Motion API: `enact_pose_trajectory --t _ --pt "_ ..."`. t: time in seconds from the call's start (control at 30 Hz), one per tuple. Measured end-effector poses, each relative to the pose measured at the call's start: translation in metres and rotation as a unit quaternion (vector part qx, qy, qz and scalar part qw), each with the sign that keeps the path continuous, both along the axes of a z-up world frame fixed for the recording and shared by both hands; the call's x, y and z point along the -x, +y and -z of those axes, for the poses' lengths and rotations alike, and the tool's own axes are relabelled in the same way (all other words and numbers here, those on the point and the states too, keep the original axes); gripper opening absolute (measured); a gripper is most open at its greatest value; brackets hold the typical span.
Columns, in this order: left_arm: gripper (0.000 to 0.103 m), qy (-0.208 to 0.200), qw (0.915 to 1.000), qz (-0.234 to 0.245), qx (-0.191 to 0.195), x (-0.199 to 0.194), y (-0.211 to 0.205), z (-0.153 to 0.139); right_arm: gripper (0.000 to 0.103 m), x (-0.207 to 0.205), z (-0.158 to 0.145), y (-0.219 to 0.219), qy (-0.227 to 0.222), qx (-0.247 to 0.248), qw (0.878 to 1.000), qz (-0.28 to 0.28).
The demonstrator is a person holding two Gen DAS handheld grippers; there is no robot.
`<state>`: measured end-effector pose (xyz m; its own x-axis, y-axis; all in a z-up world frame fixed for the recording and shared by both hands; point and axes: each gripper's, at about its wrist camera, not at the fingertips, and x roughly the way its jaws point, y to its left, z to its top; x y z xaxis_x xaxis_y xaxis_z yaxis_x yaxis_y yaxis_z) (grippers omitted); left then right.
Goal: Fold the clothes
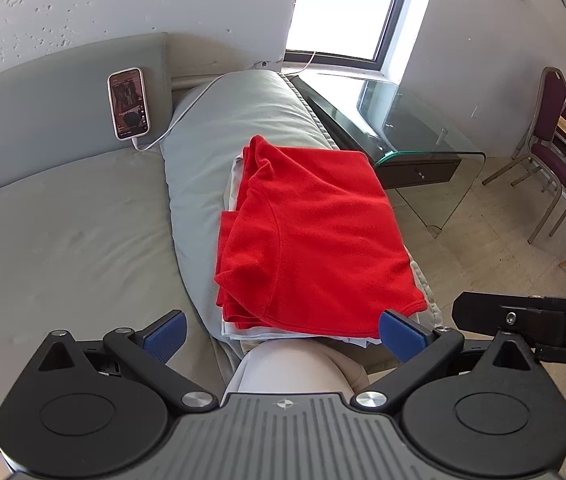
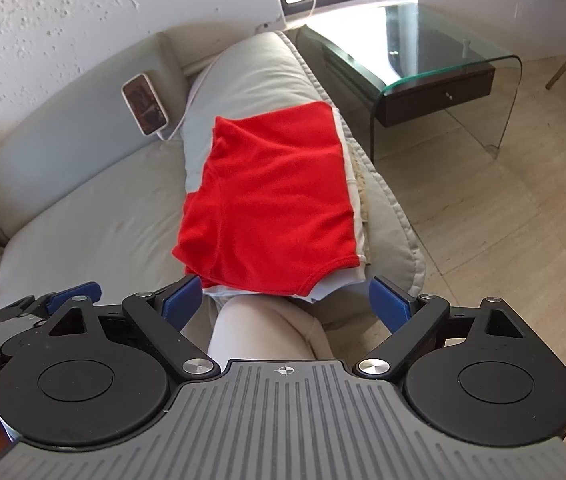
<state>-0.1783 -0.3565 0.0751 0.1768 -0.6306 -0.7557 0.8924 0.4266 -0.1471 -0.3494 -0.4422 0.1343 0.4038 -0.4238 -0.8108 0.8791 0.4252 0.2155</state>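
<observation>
A folded red garment point(image 1: 315, 236) point(image 2: 271, 204) lies on top of a folded white garment point(image 1: 243, 330) point(image 2: 347, 280), both stacked on the grey sofa arm point(image 1: 211, 128) point(image 2: 243, 76). My left gripper point(image 1: 283, 334) hangs open just short of the stack's near edge, with nothing between its blue pads point(image 1: 165, 334). My right gripper point(image 2: 287, 300) is also open and empty, level with the same near edge. A person's knee in pale trousers point(image 1: 295, 364) point(image 2: 267, 328) sits below the stack, between each gripper's fingers.
A phone point(image 1: 129, 104) point(image 2: 146, 104) on a white cable leans against the sofa back. A glass side table point(image 1: 415, 128) point(image 2: 435, 64) with a dark drawer stands right of the sofa arm. Two maroon chairs point(image 1: 555, 152) stand by the far wall. The sofa seat point(image 1: 63, 248) lies to the left.
</observation>
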Motion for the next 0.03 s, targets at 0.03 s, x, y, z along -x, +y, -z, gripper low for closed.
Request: enact_pose_trajectory --t 0.03 --pt "0.102 0.000 1.0000 -0.001 0.001 -0.0007 0.0010 0.0005 0.091 -0.0005 0.0003 -0.0007 0.000 -0.001 1.000 0.000"
